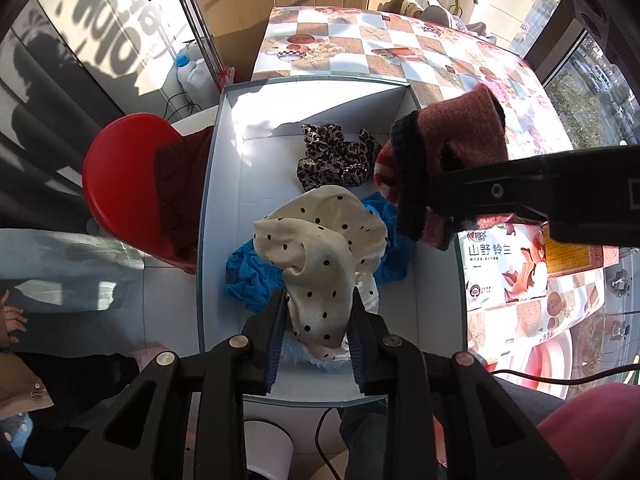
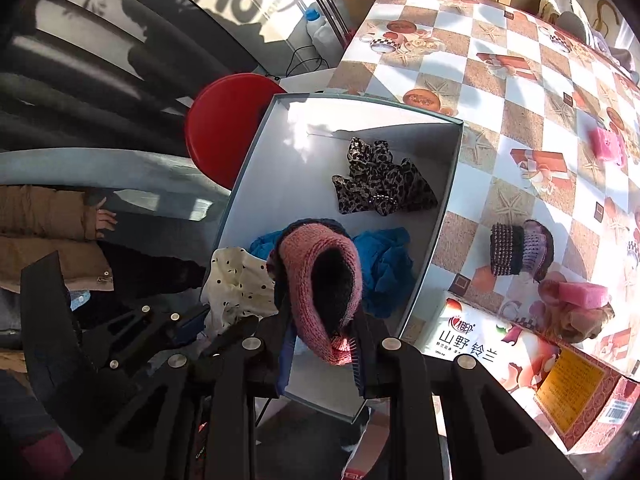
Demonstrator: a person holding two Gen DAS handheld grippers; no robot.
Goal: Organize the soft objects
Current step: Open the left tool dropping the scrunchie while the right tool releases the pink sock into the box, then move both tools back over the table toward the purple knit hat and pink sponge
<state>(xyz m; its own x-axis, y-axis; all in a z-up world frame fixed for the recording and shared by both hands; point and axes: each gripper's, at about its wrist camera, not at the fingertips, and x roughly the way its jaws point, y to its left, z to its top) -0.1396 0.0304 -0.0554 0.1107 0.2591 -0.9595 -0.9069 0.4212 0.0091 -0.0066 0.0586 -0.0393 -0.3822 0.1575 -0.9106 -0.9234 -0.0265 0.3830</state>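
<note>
A white open box (image 1: 228, 184) holds a leopard-print cloth (image 1: 332, 156) at its far end and a blue cloth (image 1: 252, 276) nearer. On top of the blue cloth lies a cream polka-dot cloth (image 1: 316, 248). My left gripper (image 1: 318, 320) stands open around the polka-dot cloth's near end, which lies loosely between the pads. My right gripper (image 1: 444, 188) is shut on a pink and dark knitted glove (image 1: 448, 152) and holds it in the air over the box's right side. In the right wrist view the glove (image 2: 320, 280) hangs between the fingers above the blue cloth (image 2: 384, 264).
A red stool (image 1: 120, 184) stands left of the box. The checked tablecloth (image 2: 520, 80) on the right carries a dark knitted piece (image 2: 520, 252), pink sponges (image 2: 584, 294) and a printed tissue pack (image 2: 480, 348). A person's hand and brown sleeve (image 2: 60, 216) are at the left.
</note>
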